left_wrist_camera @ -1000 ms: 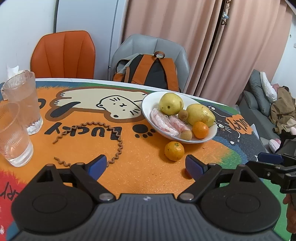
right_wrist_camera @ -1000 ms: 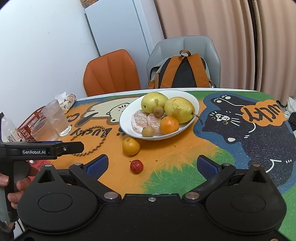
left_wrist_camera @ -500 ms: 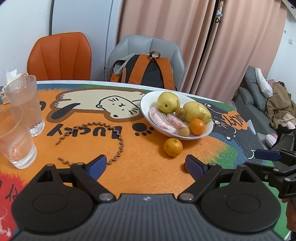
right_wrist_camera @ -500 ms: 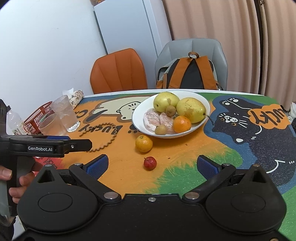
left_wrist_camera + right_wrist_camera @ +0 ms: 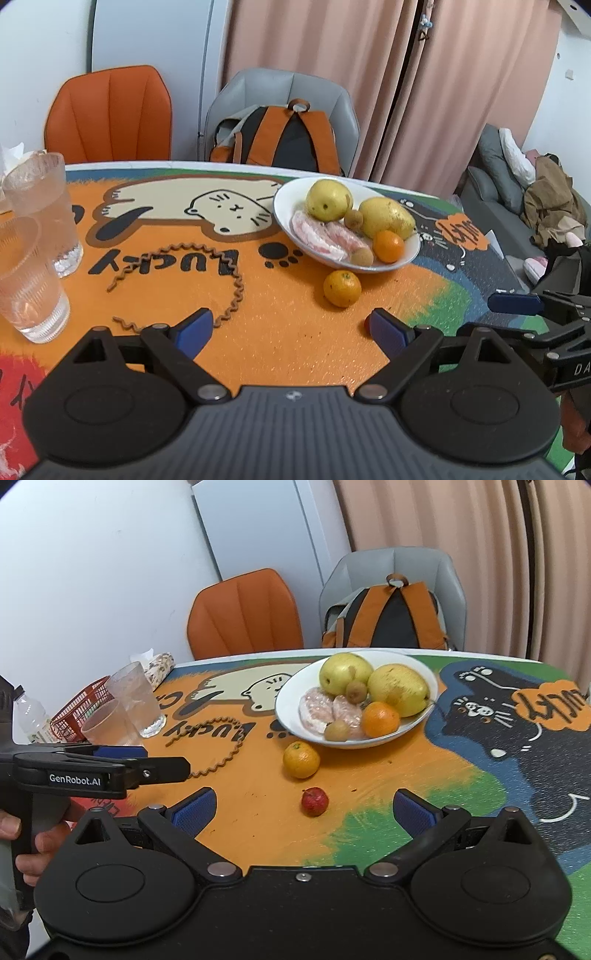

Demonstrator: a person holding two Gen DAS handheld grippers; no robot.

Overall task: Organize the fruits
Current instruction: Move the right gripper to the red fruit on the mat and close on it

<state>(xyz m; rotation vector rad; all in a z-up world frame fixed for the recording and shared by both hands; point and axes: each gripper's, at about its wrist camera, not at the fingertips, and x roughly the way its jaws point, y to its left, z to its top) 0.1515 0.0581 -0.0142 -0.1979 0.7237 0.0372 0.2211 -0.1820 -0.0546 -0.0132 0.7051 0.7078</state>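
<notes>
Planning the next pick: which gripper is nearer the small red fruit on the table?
Right, narrowly. The right gripper frames the small red fruit between open fingers; the left gripper has it at its right fingertip.

The table (image 5: 369, 775) bears a cartoon-cat cover. On it sit a white bowl (image 5: 291, 716), a loose orange (image 5: 301, 759), a small red fruit (image 5: 314, 801), two glasses (image 5: 135, 698) and a wavy brown cord (image 5: 221, 760).

red fruit (image 5: 367, 323): nearly all hidden behind the left gripper's (image 5: 291, 330) finger
bottle (image 5: 28, 716): cut by the frame edge
basket (image 5: 79, 709): partly behind the glasses (image 5: 125, 707)
</notes>
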